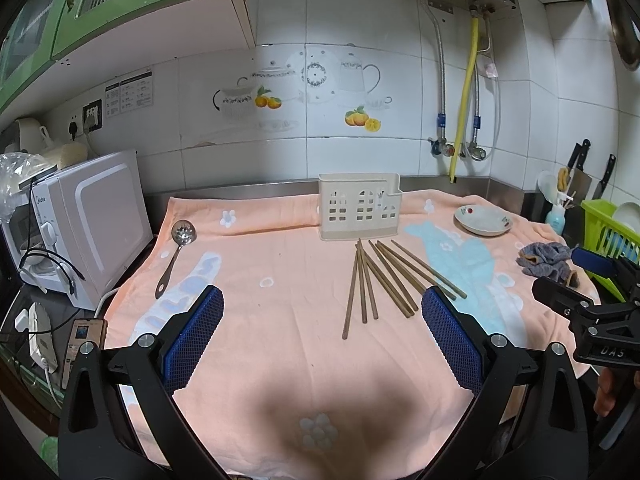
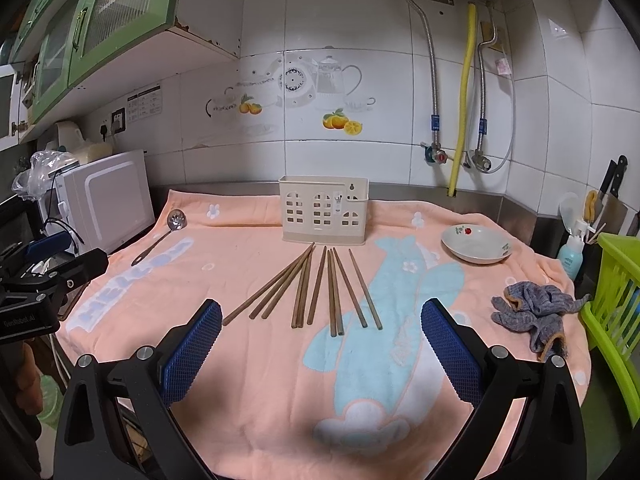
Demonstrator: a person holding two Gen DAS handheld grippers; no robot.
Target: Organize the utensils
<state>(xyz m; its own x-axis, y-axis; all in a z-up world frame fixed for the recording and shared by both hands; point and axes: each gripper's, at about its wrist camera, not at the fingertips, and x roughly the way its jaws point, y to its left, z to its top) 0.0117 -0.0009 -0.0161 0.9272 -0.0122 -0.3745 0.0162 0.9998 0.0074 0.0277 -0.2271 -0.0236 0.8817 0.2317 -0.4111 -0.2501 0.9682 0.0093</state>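
Note:
Several brown wooden chopsticks [image 1: 380, 280] [image 2: 316, 290] lie fanned out on the peach towel [image 1: 260, 360] [image 2: 256, 380], just in front of a beige slotted utensil holder [image 1: 359, 206] [image 2: 323, 210] that stands upright near the back wall. A metal slotted spoon [image 1: 176, 252] [image 2: 162, 236] lies on the towel's left side. My left gripper [image 1: 322, 312] is open and empty, held above the towel short of the chopsticks. My right gripper [image 2: 321, 320] is open and empty, hovering near the chopsticks' near ends. Each gripper also shows at the edge of the other's view.
A white dish [image 1: 483, 220] [image 2: 476, 245] and a grey rag [image 1: 546, 262] [image 2: 536, 314] sit on the towel's right. A white microwave [image 1: 84, 224] [image 2: 104, 200] stands at left, a green dish rack [image 2: 616, 312] at right, knives [image 2: 614, 184] in the back corner. A phone [image 1: 82, 336] lies at the left edge.

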